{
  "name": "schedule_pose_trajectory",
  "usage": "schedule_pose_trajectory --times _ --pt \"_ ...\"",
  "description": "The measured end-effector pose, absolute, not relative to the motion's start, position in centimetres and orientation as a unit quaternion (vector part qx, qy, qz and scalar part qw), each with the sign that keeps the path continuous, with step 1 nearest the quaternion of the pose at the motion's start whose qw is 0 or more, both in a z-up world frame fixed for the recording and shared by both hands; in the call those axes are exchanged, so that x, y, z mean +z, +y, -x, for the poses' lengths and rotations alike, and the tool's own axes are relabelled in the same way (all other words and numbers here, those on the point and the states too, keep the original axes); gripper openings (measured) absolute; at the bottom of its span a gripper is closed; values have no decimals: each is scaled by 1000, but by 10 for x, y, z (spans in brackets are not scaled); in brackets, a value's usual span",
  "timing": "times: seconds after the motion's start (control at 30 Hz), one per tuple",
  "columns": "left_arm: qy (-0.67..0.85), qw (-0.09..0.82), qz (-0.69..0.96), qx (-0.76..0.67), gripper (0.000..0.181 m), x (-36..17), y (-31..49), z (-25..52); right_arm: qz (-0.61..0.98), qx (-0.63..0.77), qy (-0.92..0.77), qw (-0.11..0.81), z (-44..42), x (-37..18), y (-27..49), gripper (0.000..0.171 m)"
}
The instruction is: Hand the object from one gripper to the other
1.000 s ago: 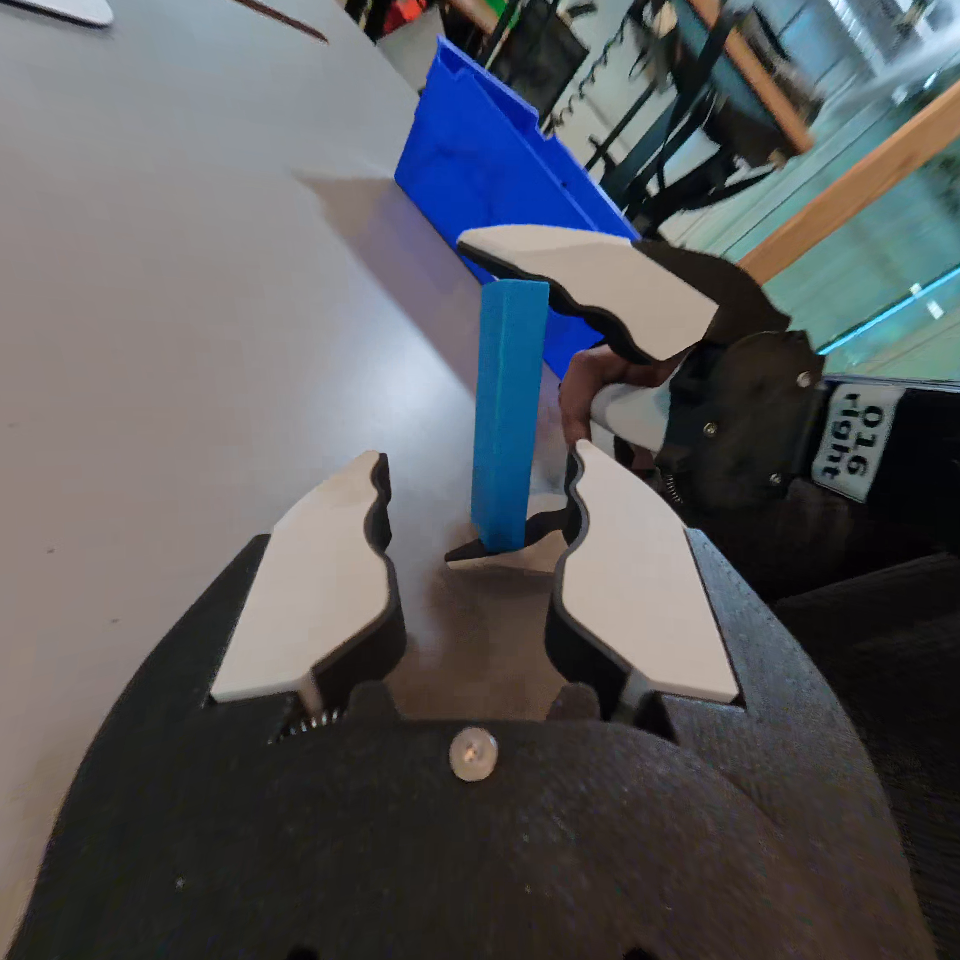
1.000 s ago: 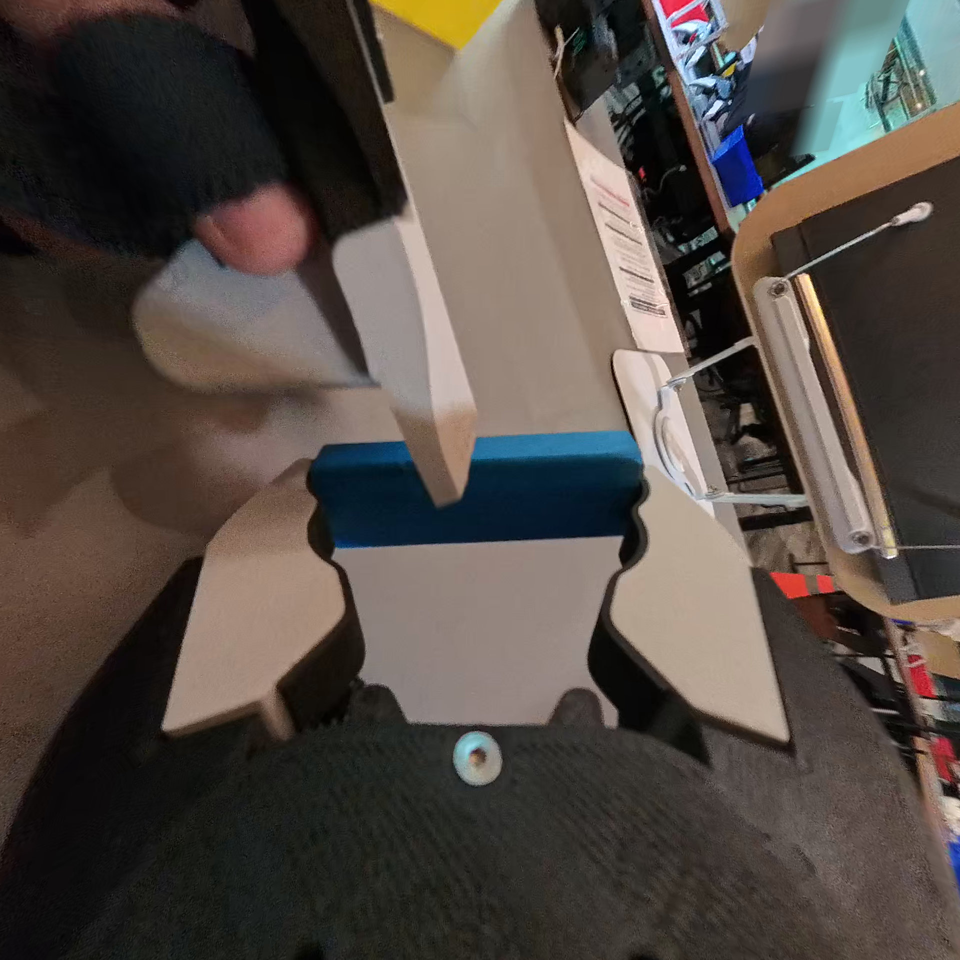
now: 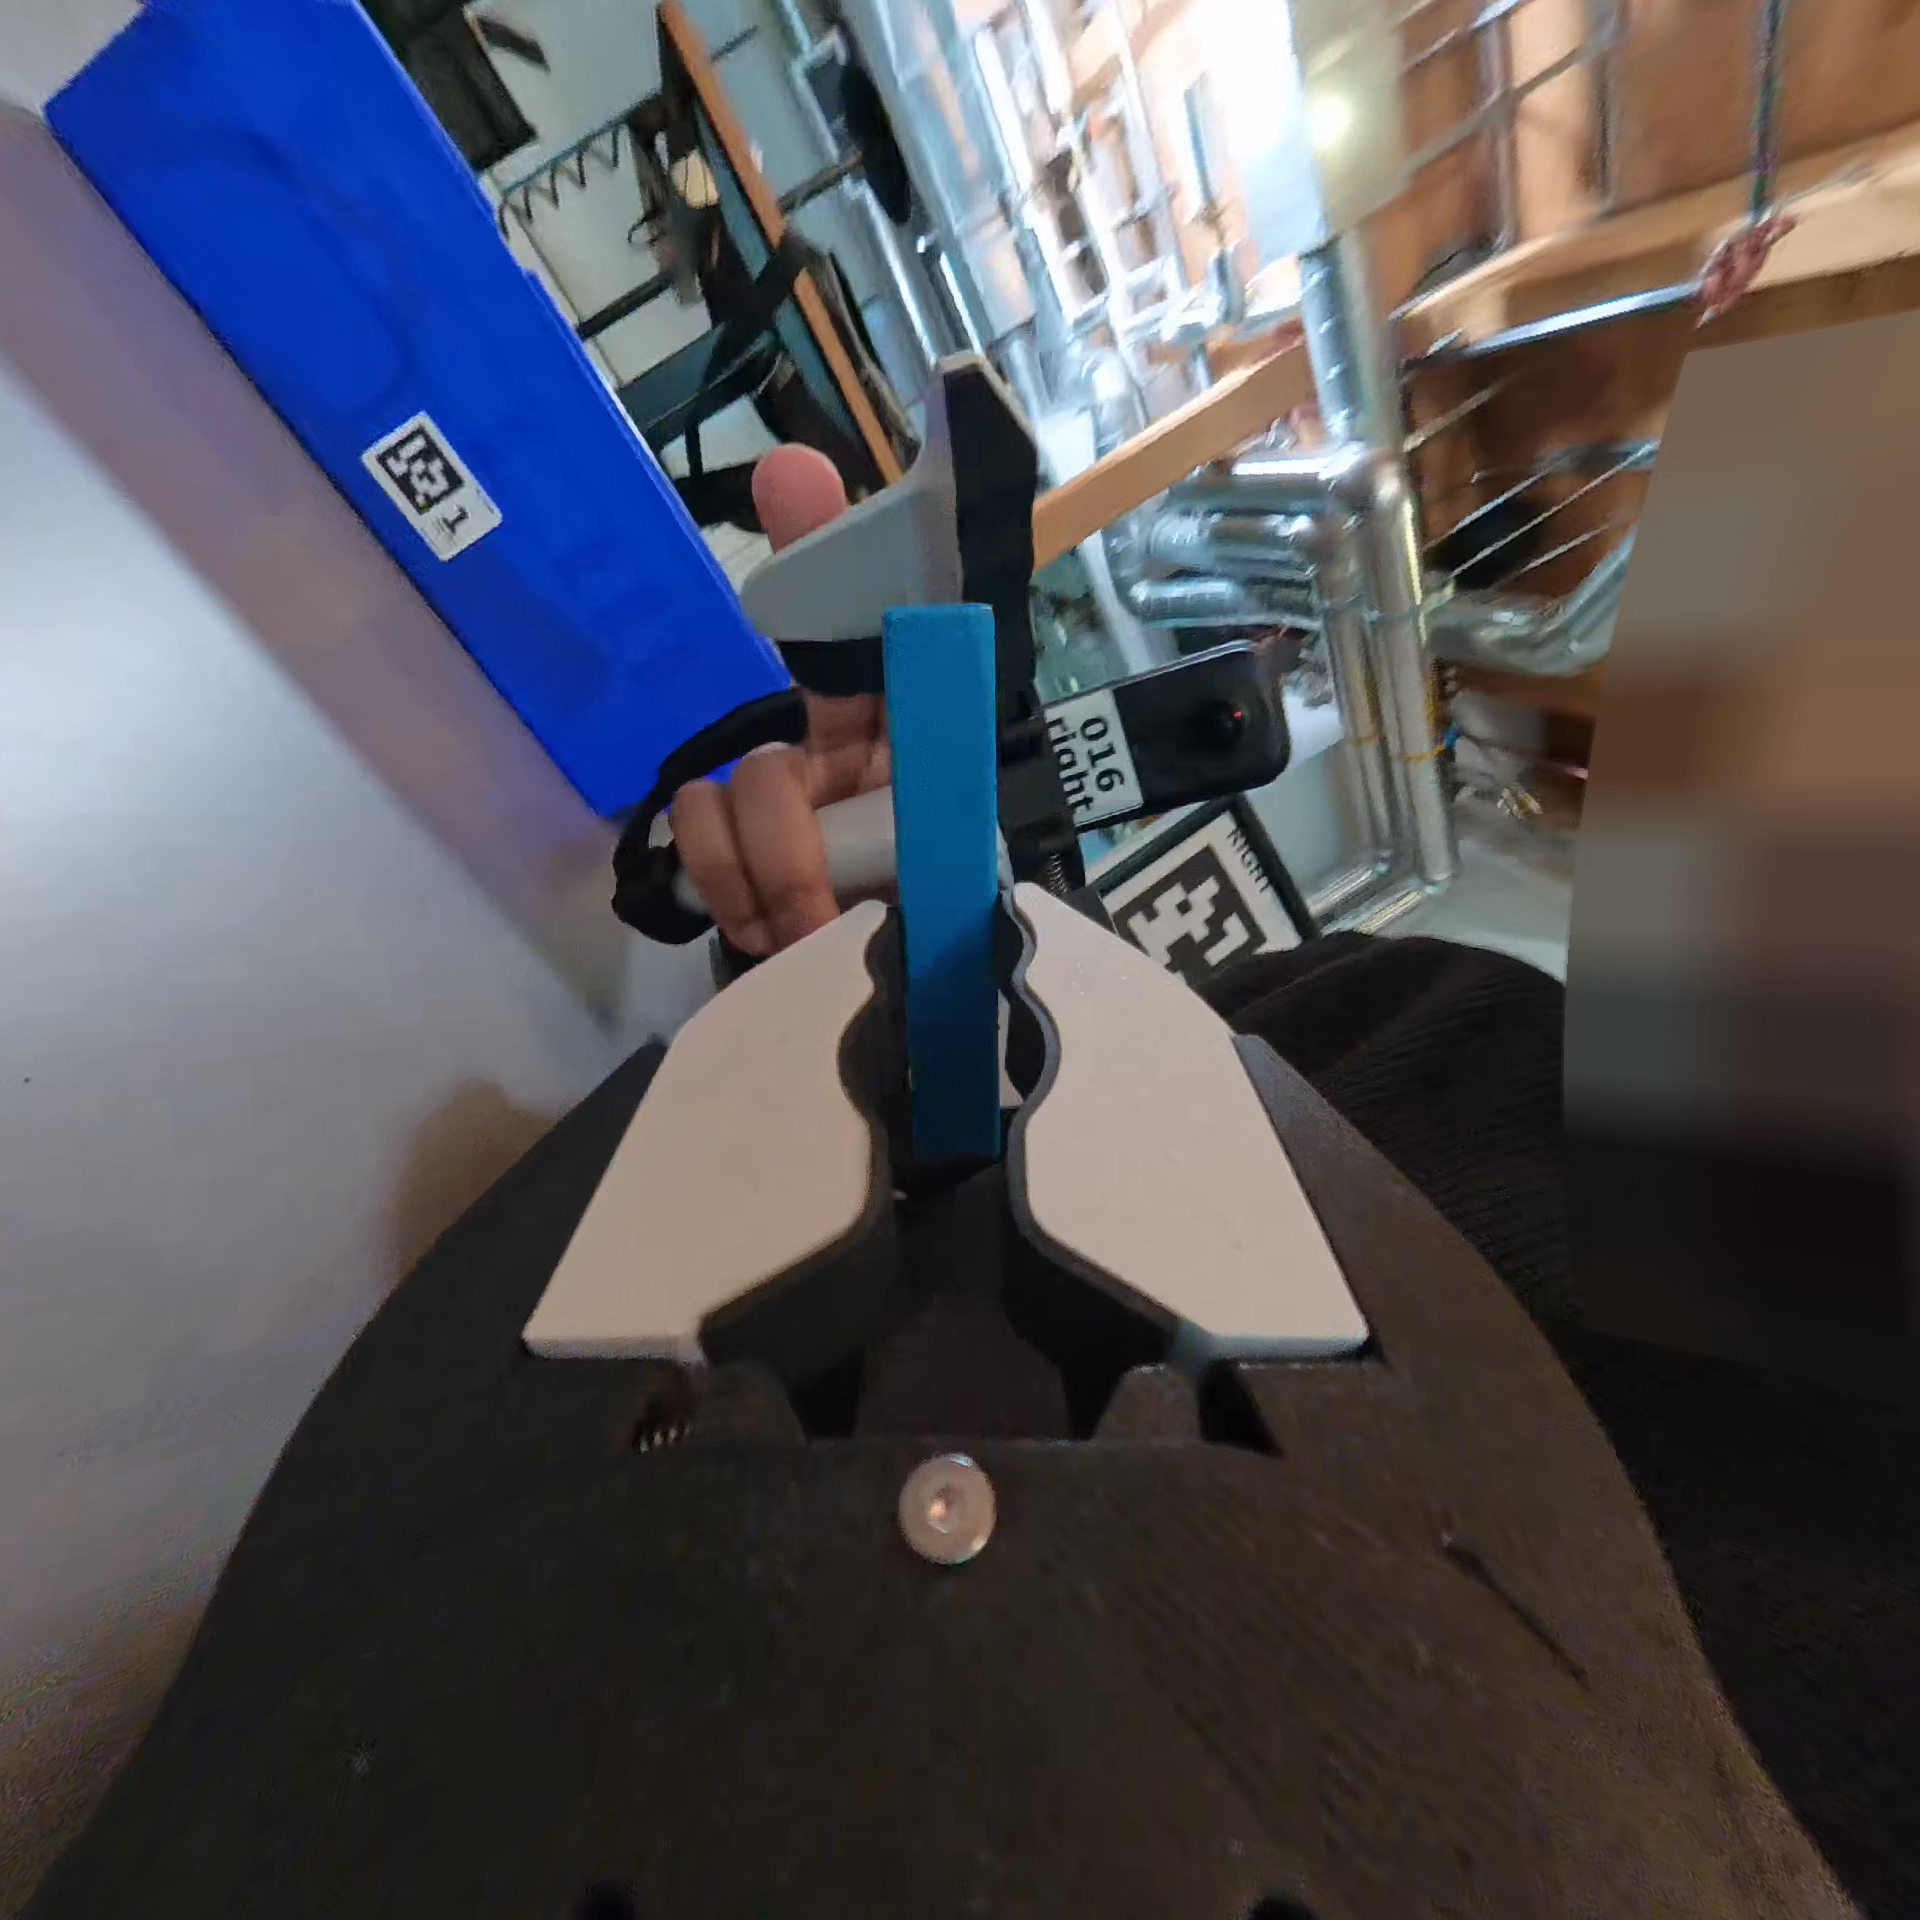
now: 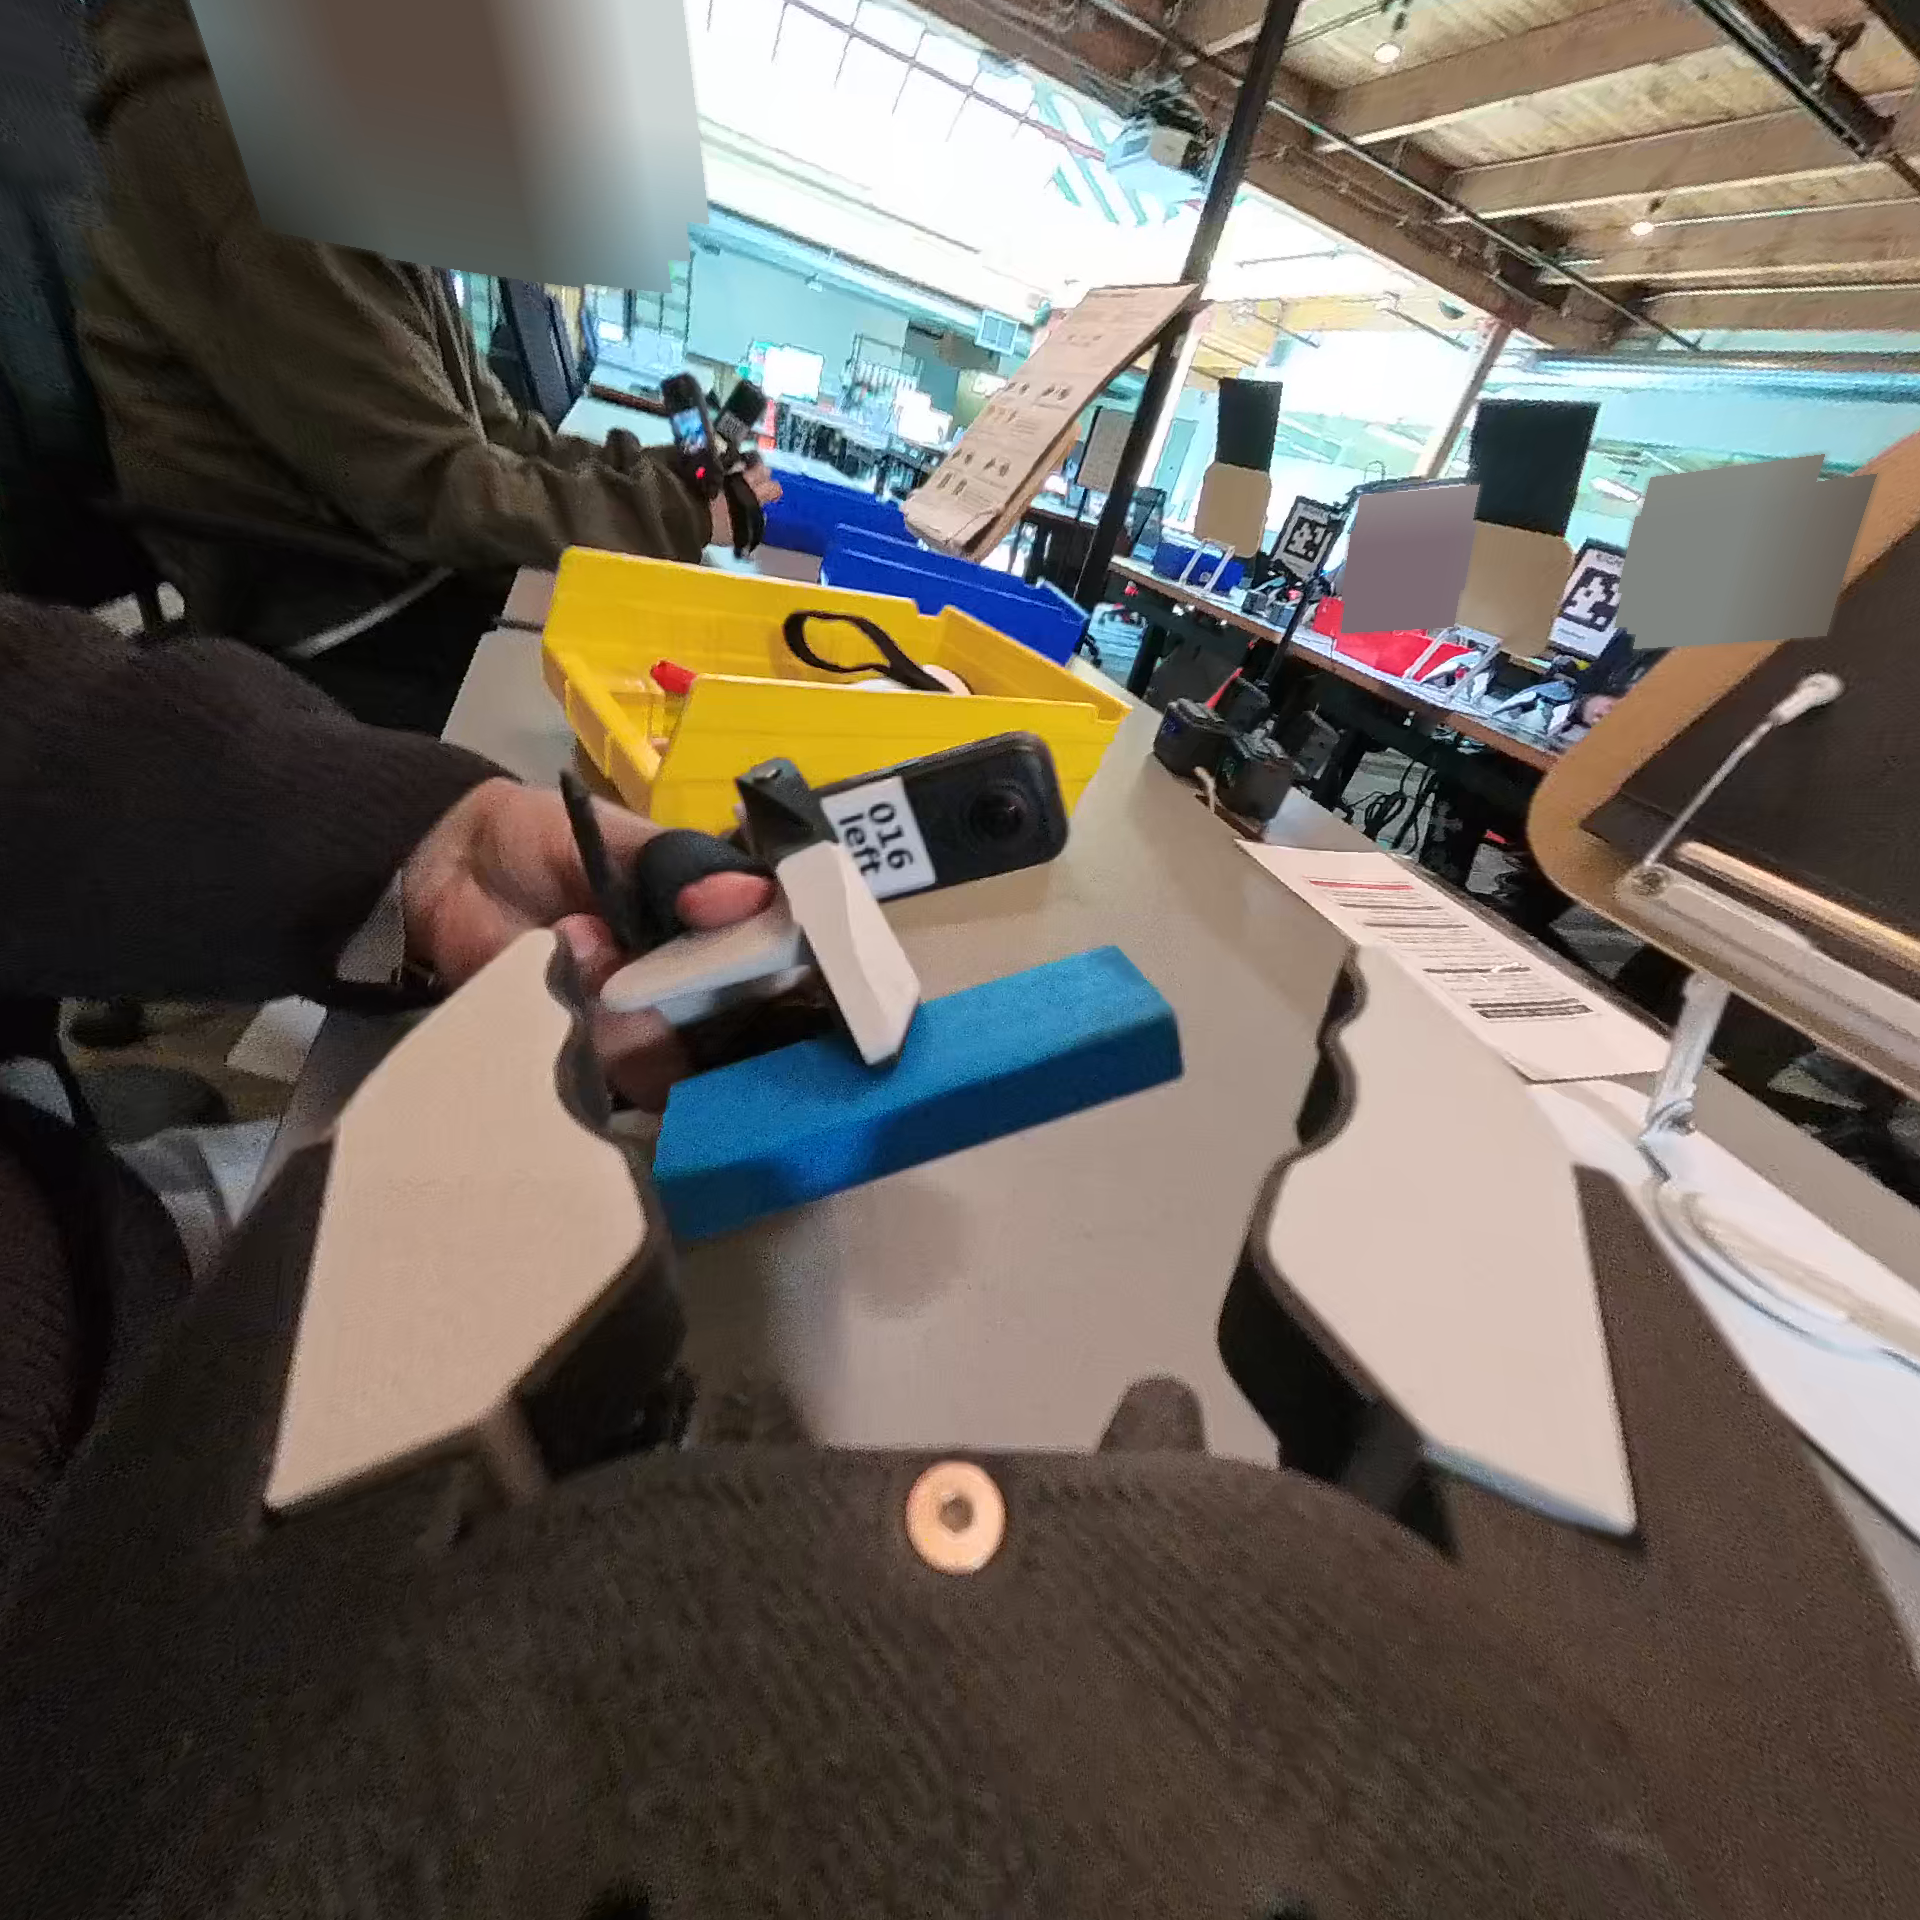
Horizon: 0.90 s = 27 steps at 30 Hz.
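Block (image 3: 940, 894), blue and bar-shaped, clamped edge-on in left claw (image 3: 943, 1023), both fingers pressed to its flat faces; lower end seated deep between them, upper end projecting forward. Right claw (image 4: 956, 1101) spread wide and holding nothing, fingers well apart on either side of block with clear gaps, as seen in right wrist view. Block held above table (image 4: 1039, 1299), not touching it, long axis roughly level and tilted slightly up to one side. Left claw gripping near one end of block (image 4: 914, 1081), leaving other end free. Yellow bin (image 4: 831, 717) behind, toward far edge of table; blue bin (image 3: 395, 416) standing beside right claw in left wrist view; printed sheet (image 4: 1444, 956) lying toward right edge.

Judged stage: transfer essentially complete, with block in receiving claw and giving claw released. Remaining, at most: withdrawal of right claw clear of block, and perhaps setting block down, though task sentence asks for no placement.
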<state>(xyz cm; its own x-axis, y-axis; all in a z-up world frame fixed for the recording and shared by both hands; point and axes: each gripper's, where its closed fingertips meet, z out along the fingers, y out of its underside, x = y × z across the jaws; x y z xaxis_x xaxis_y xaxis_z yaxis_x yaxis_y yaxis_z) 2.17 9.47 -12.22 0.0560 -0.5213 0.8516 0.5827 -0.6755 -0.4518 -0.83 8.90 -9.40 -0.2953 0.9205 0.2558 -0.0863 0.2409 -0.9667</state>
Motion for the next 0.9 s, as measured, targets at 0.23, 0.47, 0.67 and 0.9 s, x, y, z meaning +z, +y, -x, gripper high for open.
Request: schedule_pose_trajectory --times 0.23,0.47,0.67,0.9 --pt "-19 379 609 -697 18 -124 90 -22 312 448 -688 478 13 -122 72 133" --pt "-7 378 602 -703 19 -122 88 -25 315 420 -691 497 15 -122 77 118" --pt "-34 403 596 -694 49 -120 95 -18 332 417 -684 498 16 -121 84 117" --pt "-98 502 547 -663 74 -103 108 20 373 502 -623 470 13 -103 94 117"
